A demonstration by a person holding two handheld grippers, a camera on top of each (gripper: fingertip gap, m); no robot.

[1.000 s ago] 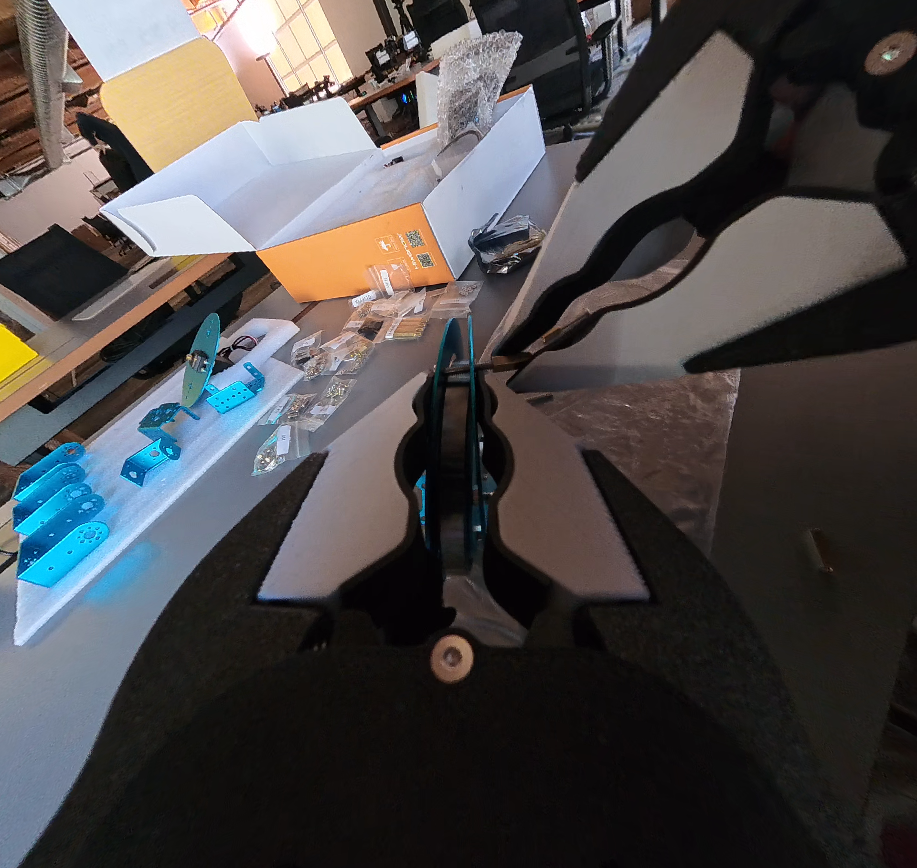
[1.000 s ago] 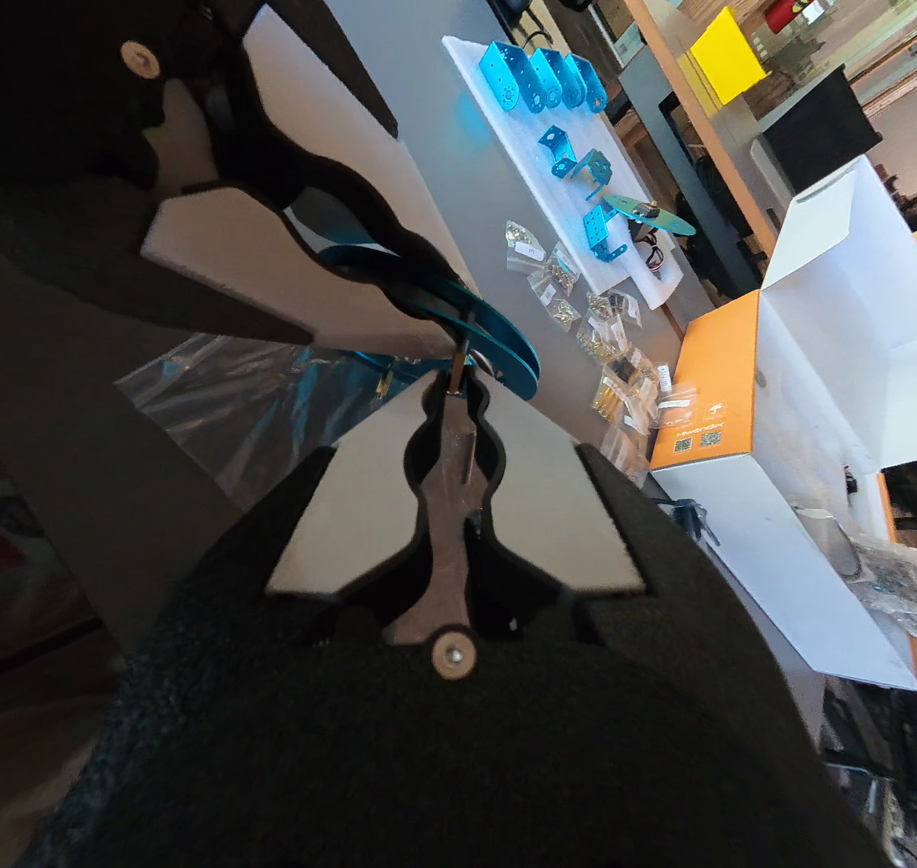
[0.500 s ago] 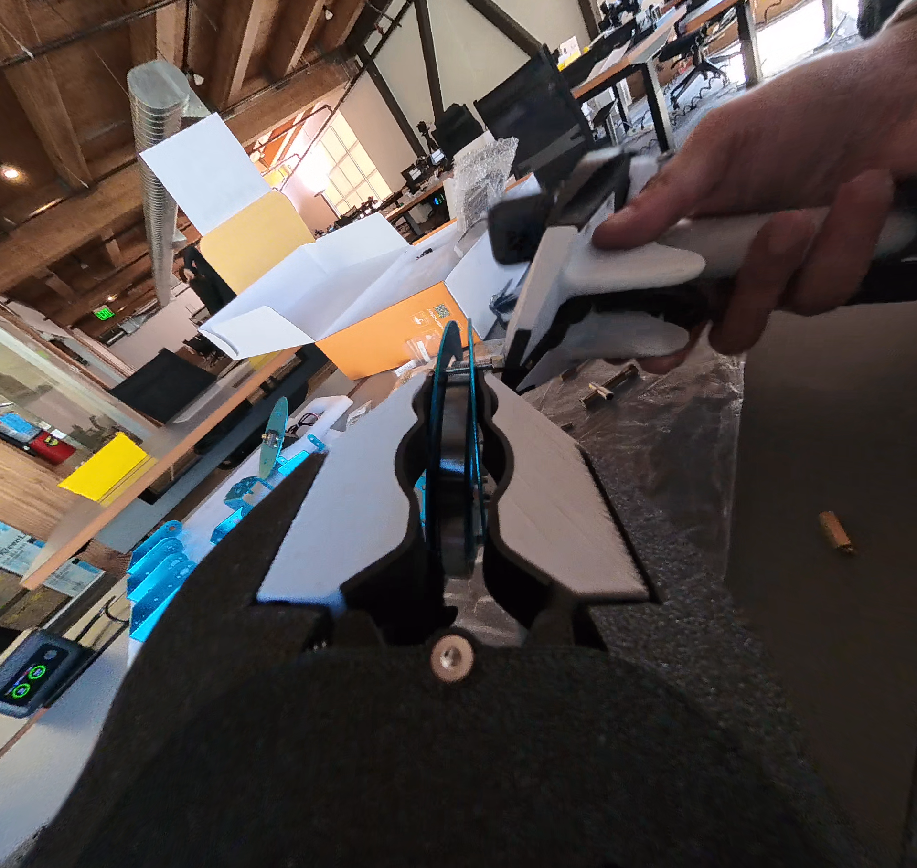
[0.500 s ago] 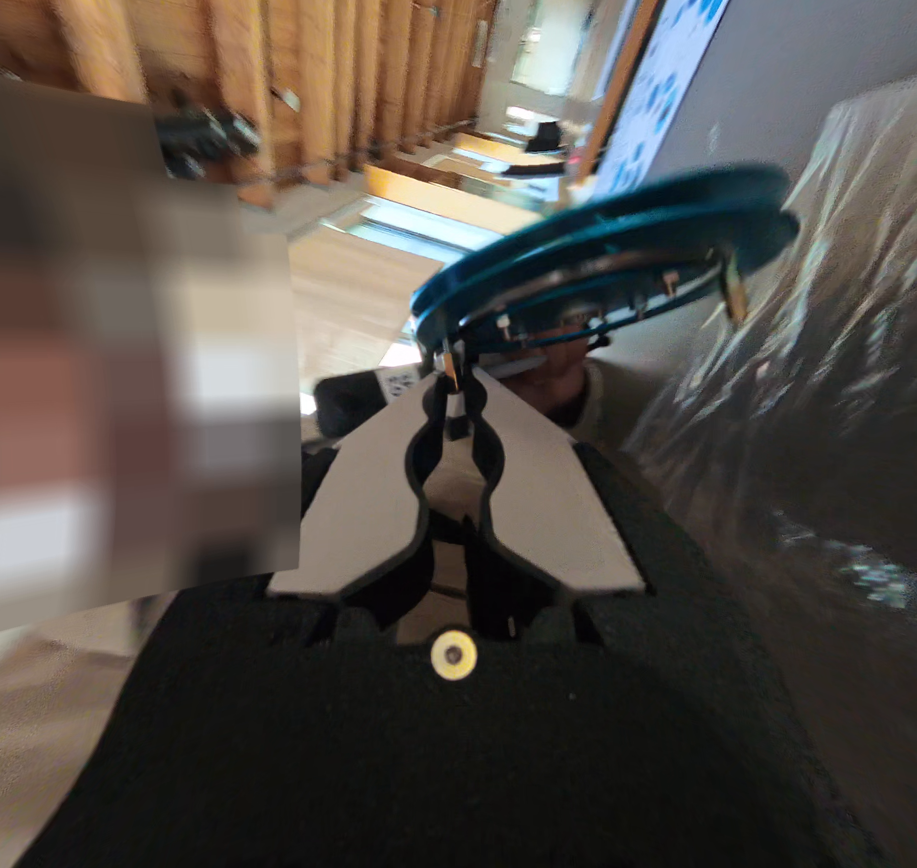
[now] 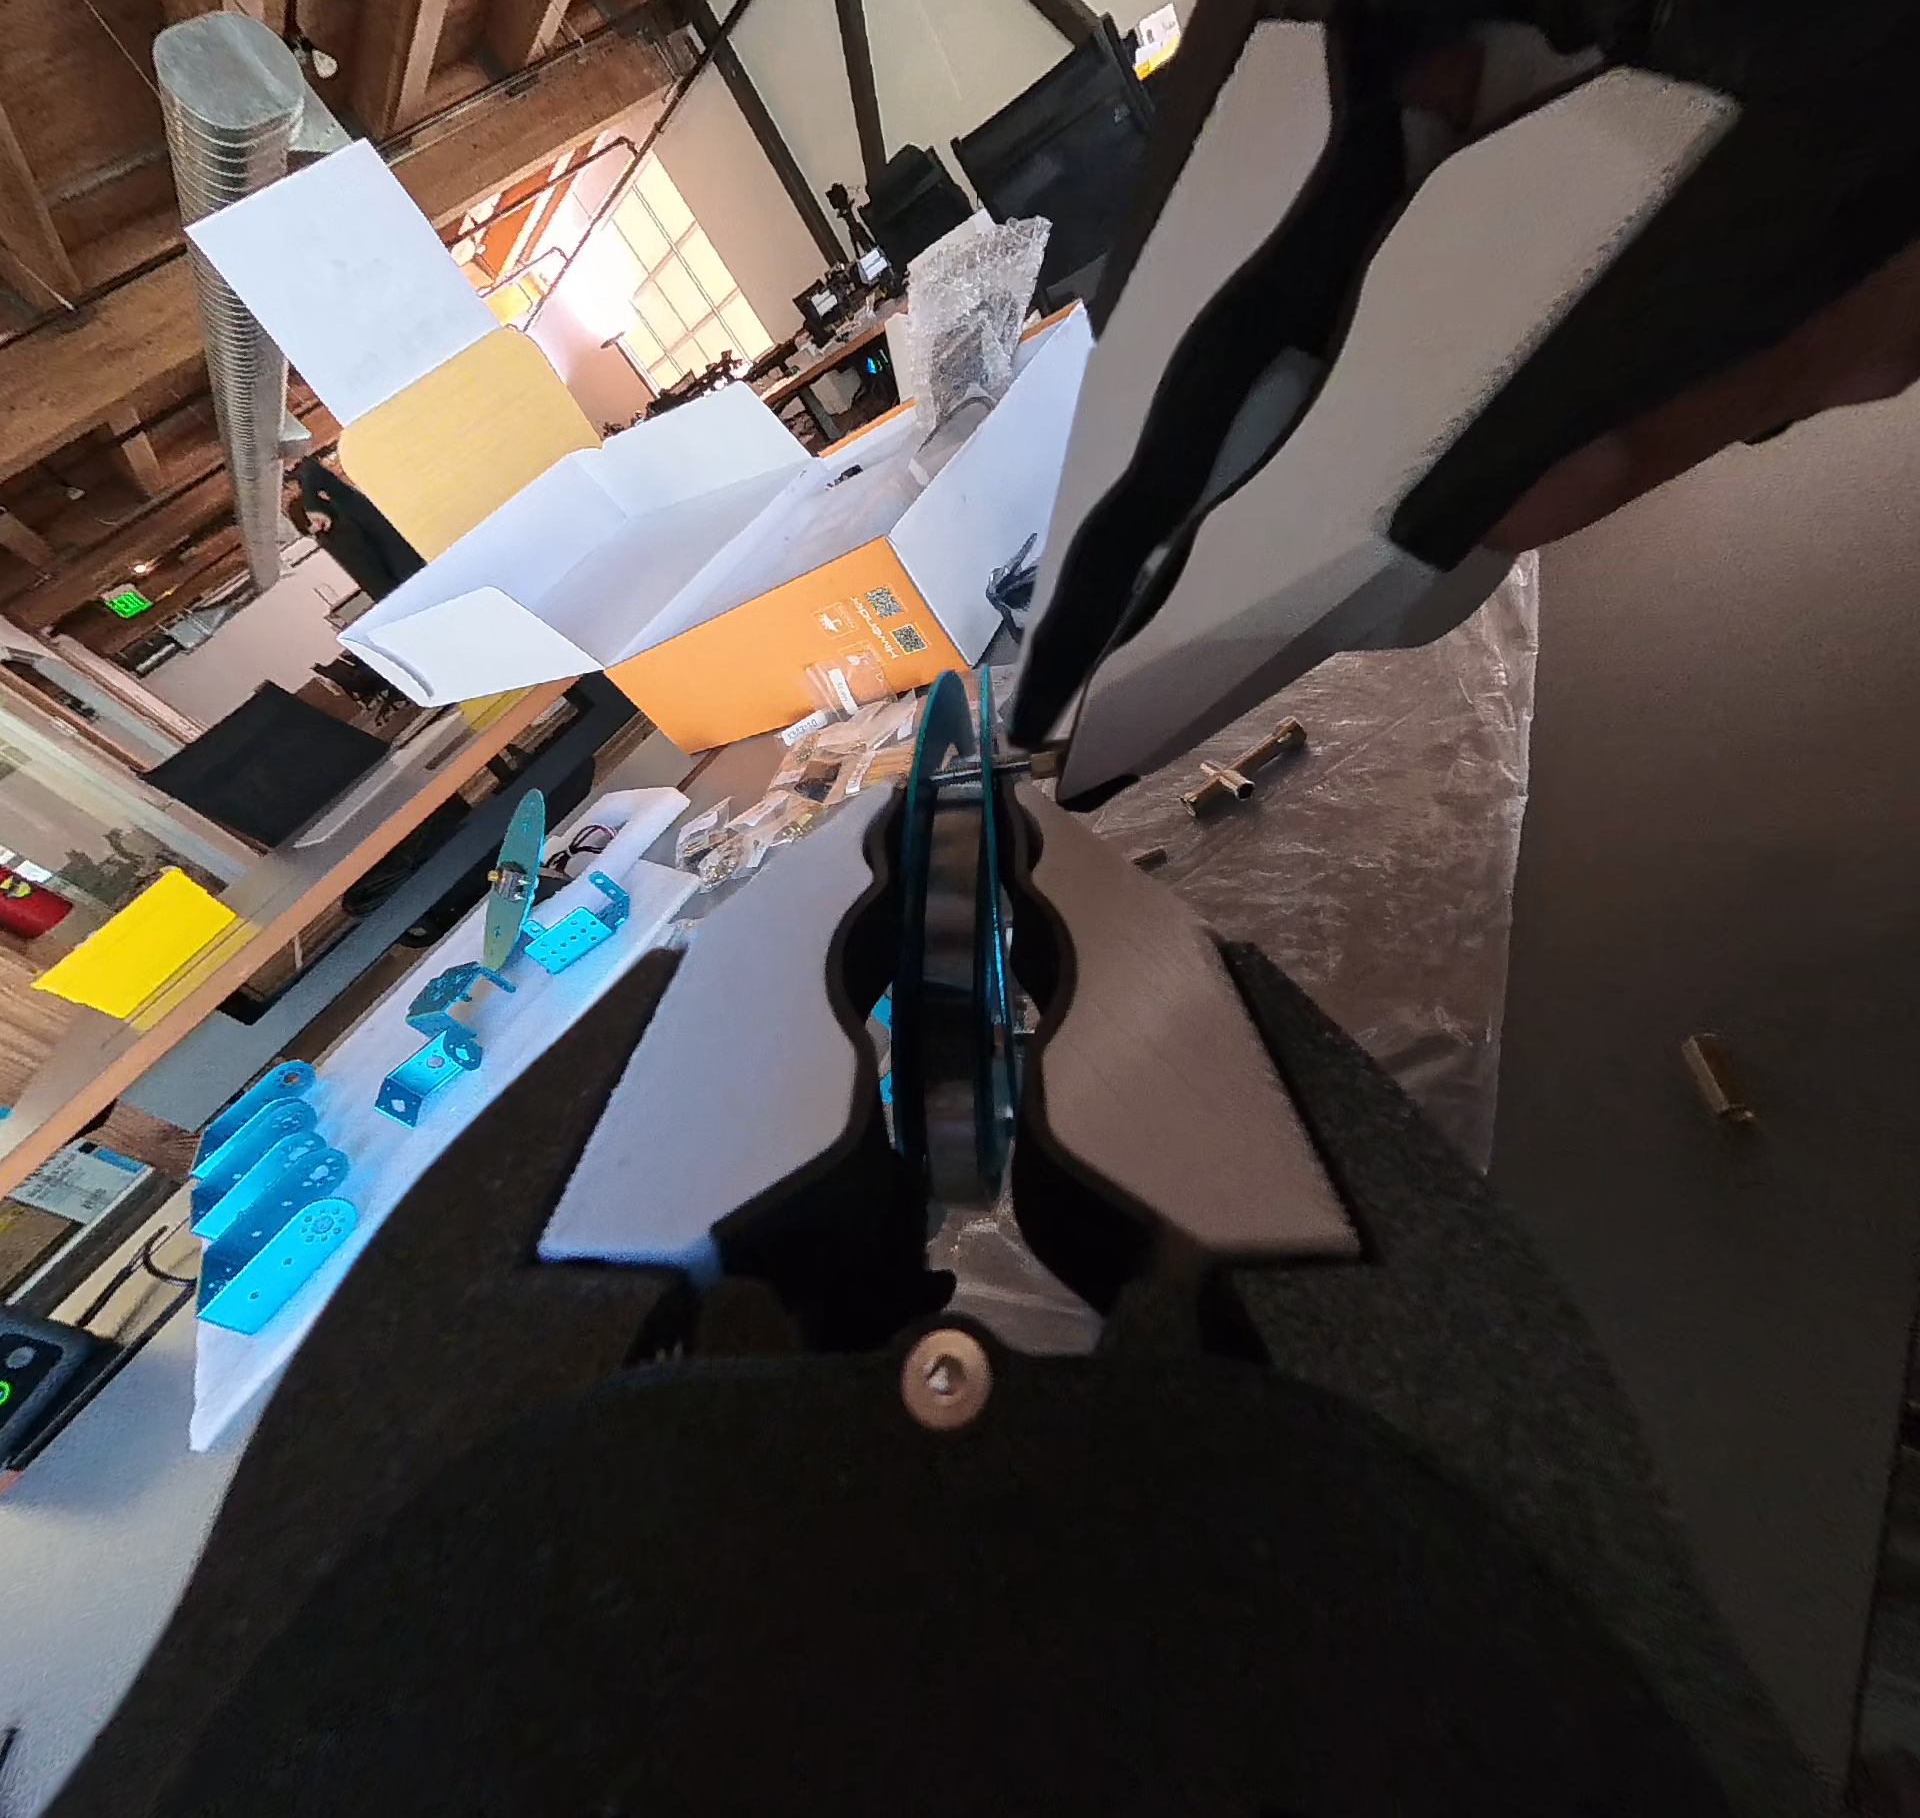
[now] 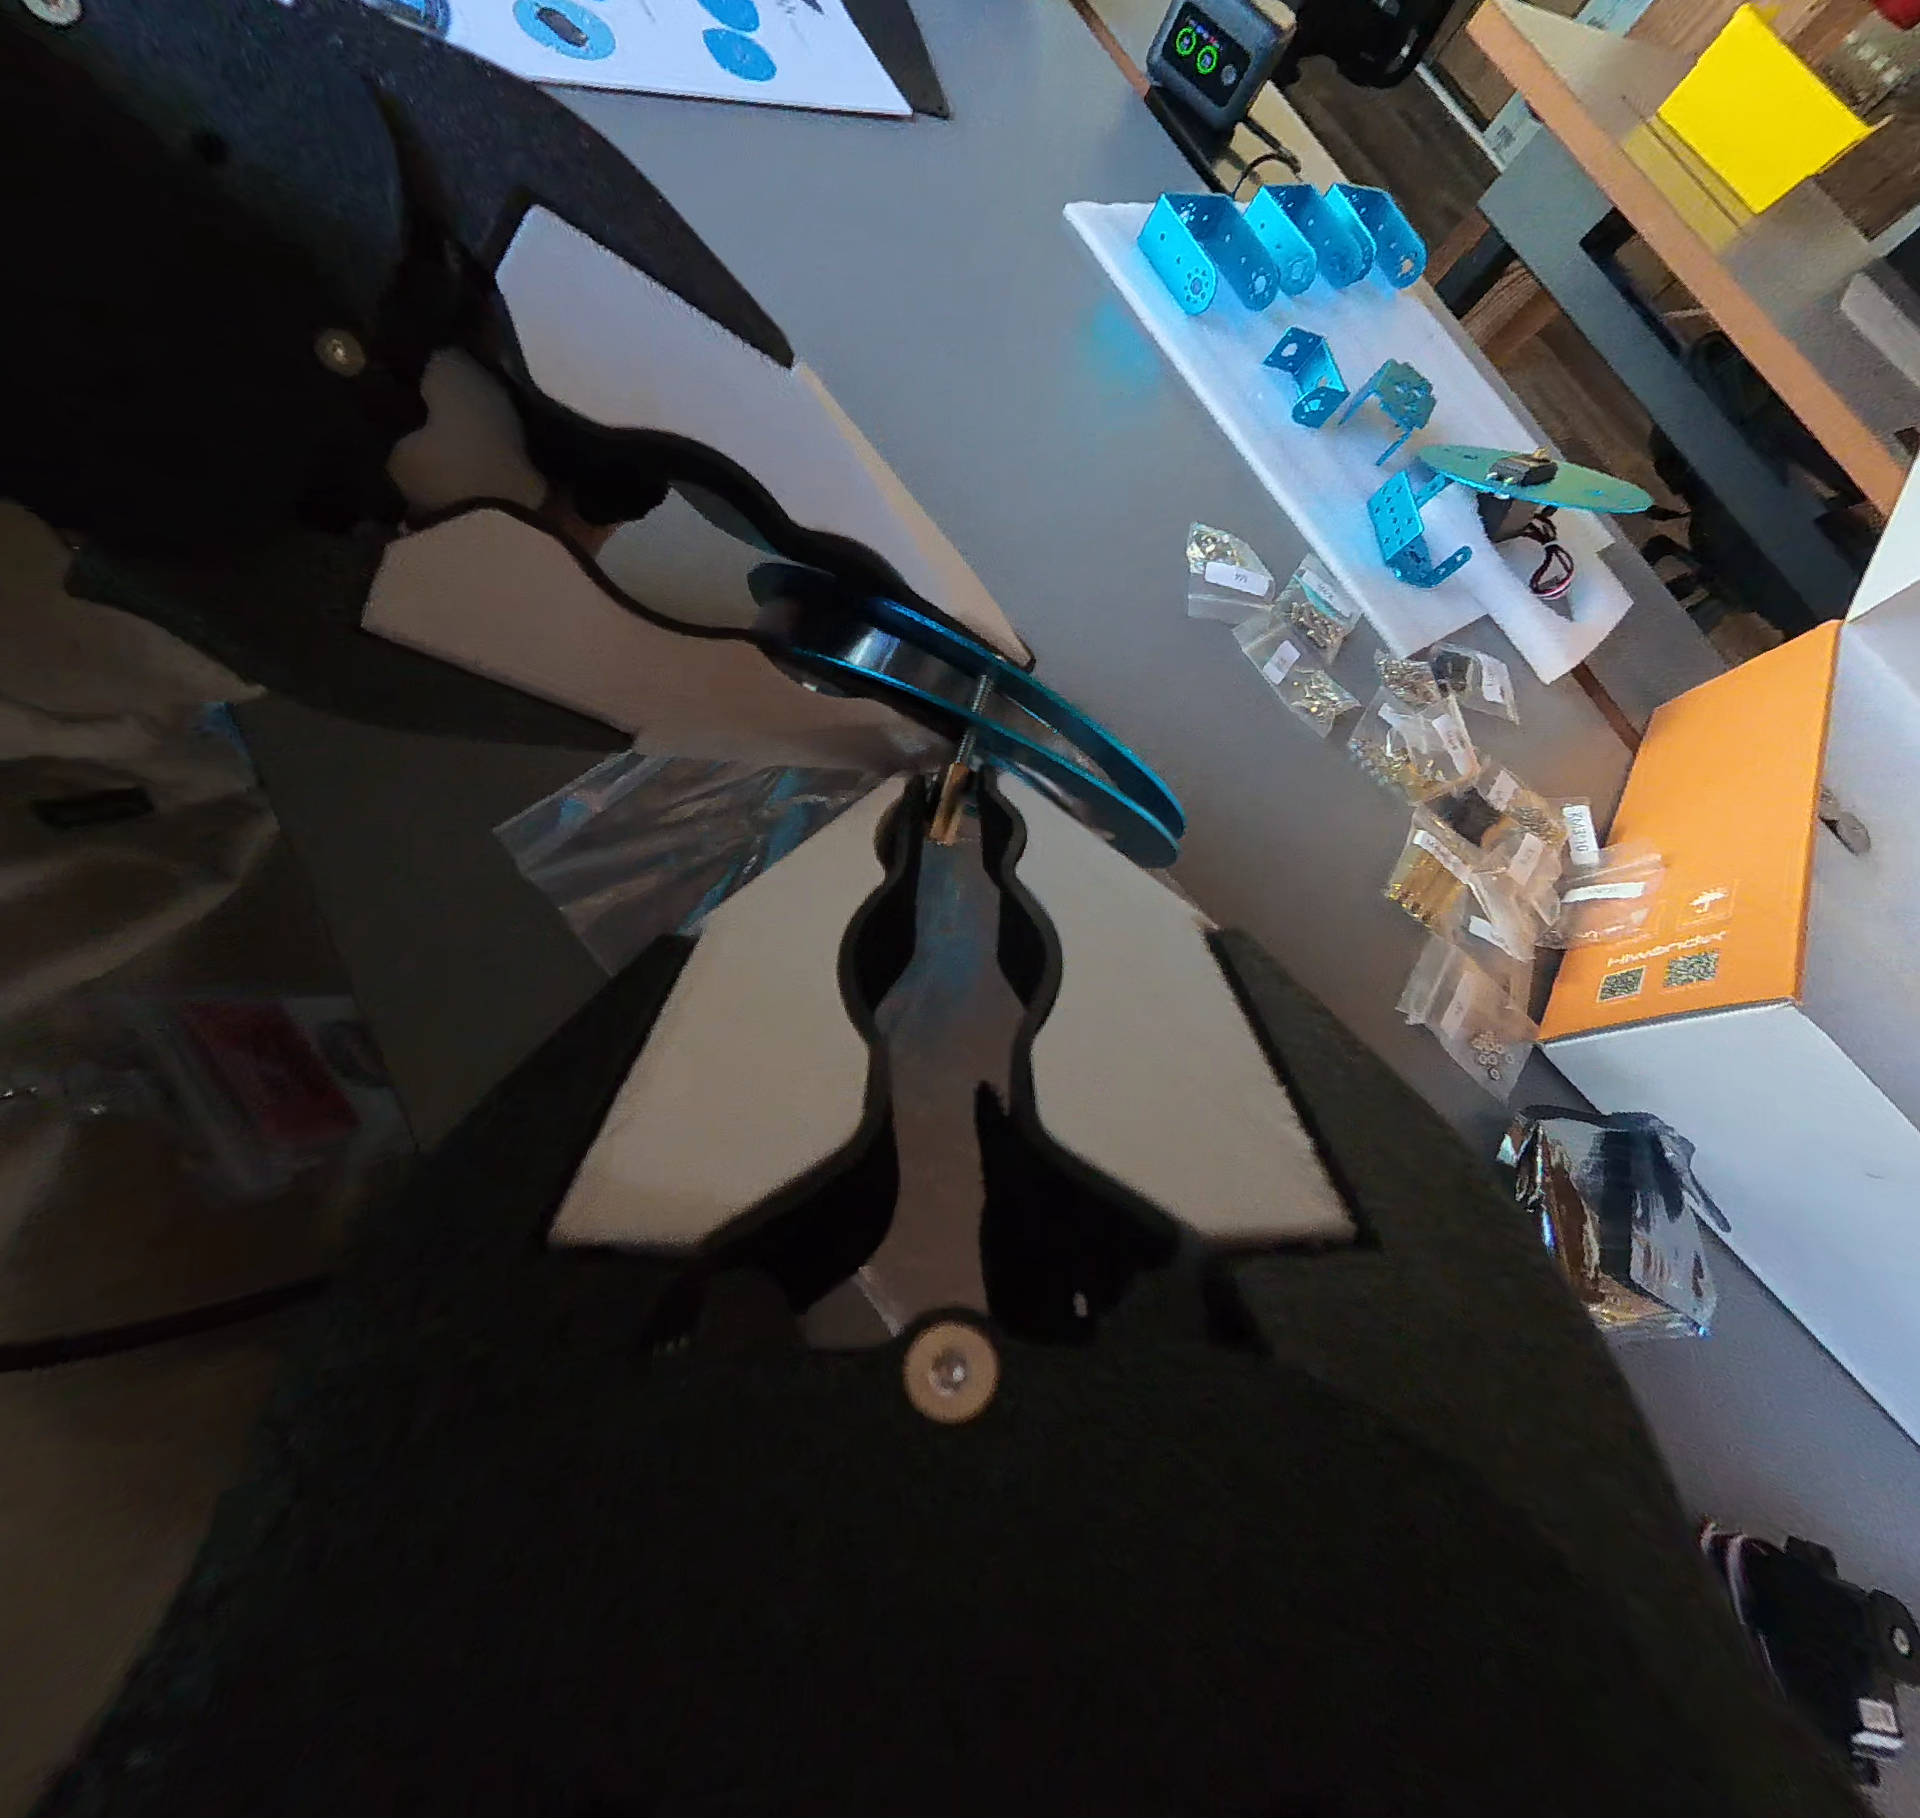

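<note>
The left gripper [image 5: 951, 812] is clamped across a pair of blue discs [image 5: 954, 937], two thin round plates stacked face to face with a gap between them, held edge-on so their flat faces lie against the jaws and their rims run straight ahead. At the far rim of the discs, a thin screw passes through both plates, its axis square to their faces, and a small brass standoff [image 6: 948, 804] sits on its end. The right gripper [image 6: 951, 807] comes at the discs from their right-hand face, its jaws pinched together on that standoff, in line with the screw. Just beyond the discs a clear plastic sheet [image 5: 1351, 833] covers the grey table [image 6: 987, 334], with a cross-shaped wrench [image 5: 1244, 766] lying on it and a loose brass spacer [image 5: 1716, 1093] off to the right of the discs. Left of the discs, well apart, a white foam pad [image 6: 1164, 241] carries blue brackets [image 6: 1278, 241]; small bags of hardware [image 6: 1455, 781] lie between pad and discs. Farthest from the discs stands an open orange-and-white box [image 5: 758, 656].
</note>
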